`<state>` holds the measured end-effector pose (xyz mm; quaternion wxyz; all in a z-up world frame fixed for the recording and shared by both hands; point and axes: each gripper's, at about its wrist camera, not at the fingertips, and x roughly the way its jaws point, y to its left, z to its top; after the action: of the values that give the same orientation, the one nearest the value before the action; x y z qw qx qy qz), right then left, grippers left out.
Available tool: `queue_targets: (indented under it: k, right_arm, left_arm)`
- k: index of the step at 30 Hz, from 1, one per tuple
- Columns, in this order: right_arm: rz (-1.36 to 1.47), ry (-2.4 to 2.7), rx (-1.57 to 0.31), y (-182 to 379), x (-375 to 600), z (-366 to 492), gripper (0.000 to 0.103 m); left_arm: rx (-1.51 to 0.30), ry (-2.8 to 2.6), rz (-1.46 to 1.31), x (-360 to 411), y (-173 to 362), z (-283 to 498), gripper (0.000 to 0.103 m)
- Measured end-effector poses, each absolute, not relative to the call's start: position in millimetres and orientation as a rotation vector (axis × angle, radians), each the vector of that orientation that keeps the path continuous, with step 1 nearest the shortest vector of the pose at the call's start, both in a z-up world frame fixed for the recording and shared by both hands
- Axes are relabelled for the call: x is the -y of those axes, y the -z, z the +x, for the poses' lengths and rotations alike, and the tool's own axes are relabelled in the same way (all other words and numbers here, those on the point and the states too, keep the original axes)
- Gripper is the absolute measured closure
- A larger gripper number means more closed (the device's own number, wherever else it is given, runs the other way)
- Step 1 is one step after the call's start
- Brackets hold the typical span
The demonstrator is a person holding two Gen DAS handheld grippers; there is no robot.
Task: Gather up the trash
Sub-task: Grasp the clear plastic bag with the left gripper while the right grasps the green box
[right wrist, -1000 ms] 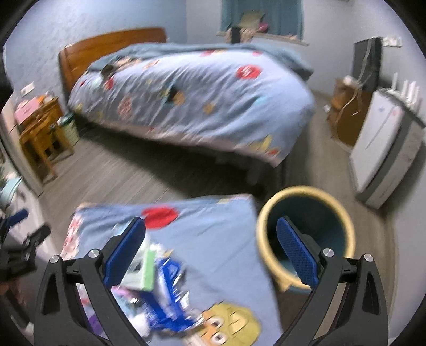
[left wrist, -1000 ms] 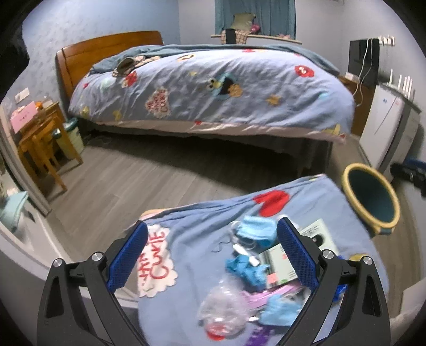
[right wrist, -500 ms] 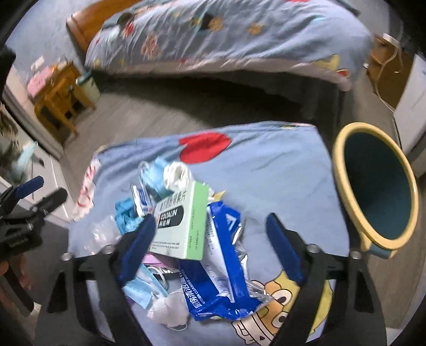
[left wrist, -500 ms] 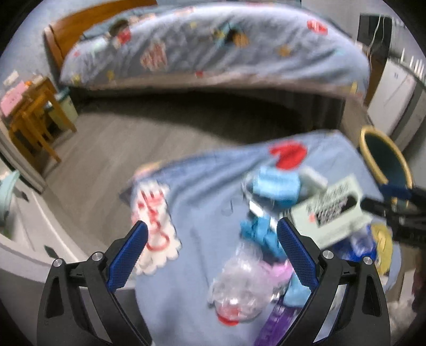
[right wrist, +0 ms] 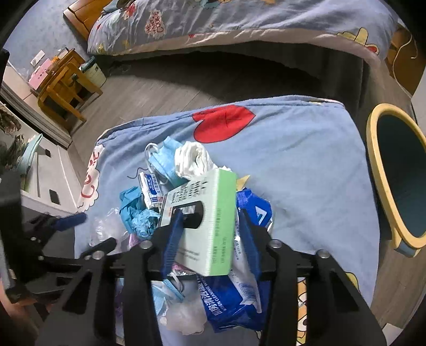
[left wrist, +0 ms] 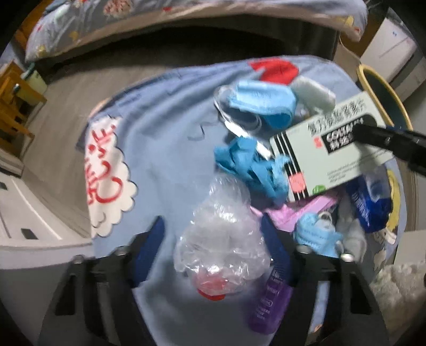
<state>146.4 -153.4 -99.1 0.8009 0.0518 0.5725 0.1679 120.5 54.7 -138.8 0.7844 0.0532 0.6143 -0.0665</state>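
Observation:
A heap of trash lies on a blue cartoon-print cloth. My left gripper points down over a crumpled clear plastic bag. Its jaws are closing with the bag between them; a gap still shows at the left pad. My right gripper straddles a green-and-white medicine box, jaws closing. Its left pad touches the box and a thin gap shows at the right pad. The box shows in the left wrist view too, a black finger of the right gripper lying across it.
Blue face masks, a white tissue wad, a blue glove, a purple packet and a blue wipes pack lie around. A yellow-rimmed teal bin stands right of the cloth. Bed beyond; wooden stool at left.
Both grippers sank and tipped down onto the heap. Their jaws narrowed: the left now straddles the clear bag, the right the medicine box, which has tilted up.

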Motion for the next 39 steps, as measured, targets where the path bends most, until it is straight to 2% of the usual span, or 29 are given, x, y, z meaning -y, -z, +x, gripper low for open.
queue_targets:
  k: [1,2,5,9,14,25,39]
  right_arm:
    - [0.113,-0.364,-1.230,99,153,146,0.068]
    - [0.110,-0.367,-1.230,98,153,146,0.069]
    - [0.098,-0.372,-1.213,90,152,143,0.073]
    - [0.089,-0.383,-1.171,69,150,136,0.080]
    - [0.131,-0.374,-1.122,41,159,128,0.084]
    - [0.154,-0.323,-0.989,-13,198,117,0.084]
    - [0.170,-0.256,-0.873,-46,251,105,0.084]
  left_arm:
    - [-1.338,0.148,0.119,-53,142,120,0.046]
    - [-1.343,0.147,0.127,-52,143,119,0.056]
    - [-1.334,0.148,0.162,-47,142,117,0.072]
    - [-1.316,0.135,0.185,-45,137,111,0.079]
    - [-1.233,0.107,0.199,-48,116,106,0.081]
    - [-1.005,0.076,0.128,-46,52,106,0.081]
    - [-0.912,0.125,0.107,-20,31,106,0.081]
